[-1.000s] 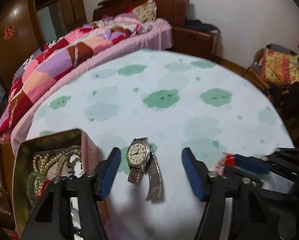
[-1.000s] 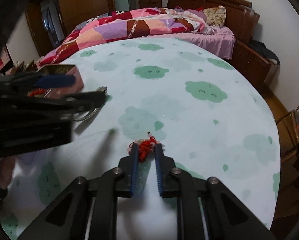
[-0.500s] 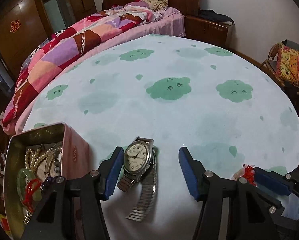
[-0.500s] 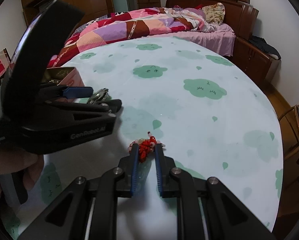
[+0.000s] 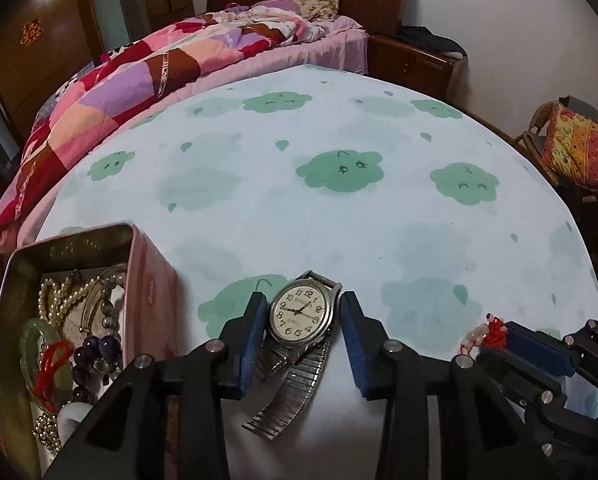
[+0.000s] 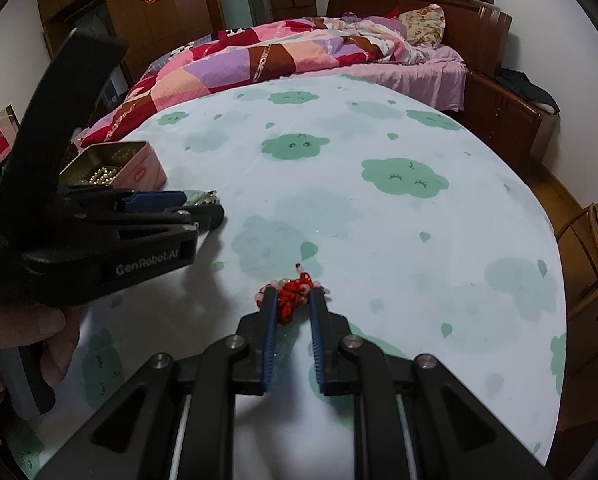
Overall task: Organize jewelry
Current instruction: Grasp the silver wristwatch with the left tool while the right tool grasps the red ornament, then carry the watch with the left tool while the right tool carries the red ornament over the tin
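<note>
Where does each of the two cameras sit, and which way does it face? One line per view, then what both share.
Left wrist: on the left claw, looking down along its closing fingers at the wristwatch between them, pads not yet pressing; open tin of jewelry at left.
Right wrist: on the right claw, looking down at the red-cord bracelet it grips; a hand holds the left claw at left.
Shared: cloud-print tablecloth, tin, bracelet, bed, and each other's claw.

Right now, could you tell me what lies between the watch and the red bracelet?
In the left wrist view, only the left gripper's right finger and bare tablecloth separate the watch from the red bracelet.
</note>
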### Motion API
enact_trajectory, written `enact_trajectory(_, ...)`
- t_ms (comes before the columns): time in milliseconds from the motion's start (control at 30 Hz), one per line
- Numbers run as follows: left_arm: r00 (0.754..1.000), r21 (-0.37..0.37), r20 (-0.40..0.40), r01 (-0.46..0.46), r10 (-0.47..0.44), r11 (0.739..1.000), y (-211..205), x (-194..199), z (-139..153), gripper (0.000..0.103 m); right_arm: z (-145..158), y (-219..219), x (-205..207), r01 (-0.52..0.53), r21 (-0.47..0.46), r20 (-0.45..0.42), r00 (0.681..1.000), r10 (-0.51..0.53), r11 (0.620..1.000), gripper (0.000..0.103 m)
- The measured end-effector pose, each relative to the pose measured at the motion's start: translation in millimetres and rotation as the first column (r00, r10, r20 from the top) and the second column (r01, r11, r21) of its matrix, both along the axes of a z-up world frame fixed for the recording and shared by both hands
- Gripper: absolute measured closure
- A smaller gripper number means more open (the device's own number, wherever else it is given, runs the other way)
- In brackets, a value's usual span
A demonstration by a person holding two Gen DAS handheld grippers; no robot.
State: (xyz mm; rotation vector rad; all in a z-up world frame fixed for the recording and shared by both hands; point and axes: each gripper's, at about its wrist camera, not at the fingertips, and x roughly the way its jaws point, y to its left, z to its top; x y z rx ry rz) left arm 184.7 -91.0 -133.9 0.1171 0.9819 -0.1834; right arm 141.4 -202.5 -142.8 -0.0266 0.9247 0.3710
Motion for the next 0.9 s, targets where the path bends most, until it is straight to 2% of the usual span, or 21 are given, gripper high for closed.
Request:
enact_trajectory(100,0.999,-0.009,-0.002,0.032,-0.032,0.999,-3,-5,1,0.069,2,-1,-2,-0.003,0.009,0.009,1.000,0.003,1.000,0.087)
enact_trajectory(233,0.998,-0.062,-0.007,0.070,-0.070,0.996,-3,-20,5,0.069,7,-3,-8,0.001,0.023,0.045,0.999,-0.002,1.000,0.089)
enact_trajectory(333,0.995,-0.085,0.027,0.098,-0.096,0.992,-2,-34,14,0.069,10,-5,-10,0.011,0.033,0.060,0.998,-0.013,0.999,0.089)
enact_trajectory(500,0.992,-0.140,0.084,0.108,-0.097,0.984,9,-52,36,0.070,20,-6,-15,0.013,0.049,0.086,0.996,-0.017,0.999,0.089)
enact_trajectory(667,0.988,-0.187,0.130,0.106,-0.082,0.977,22,-64,55,0.070,42,-5,-22,0.002,0.074,0.138,0.990,-0.013,0.997,0.089)
enact_trajectory(900,0.975,-0.215,0.213,0.103,-0.056,0.971,40,-80,84,0.070,62,3,-23,-0.024,0.104,0.177,0.984,0.005,0.994,0.089)
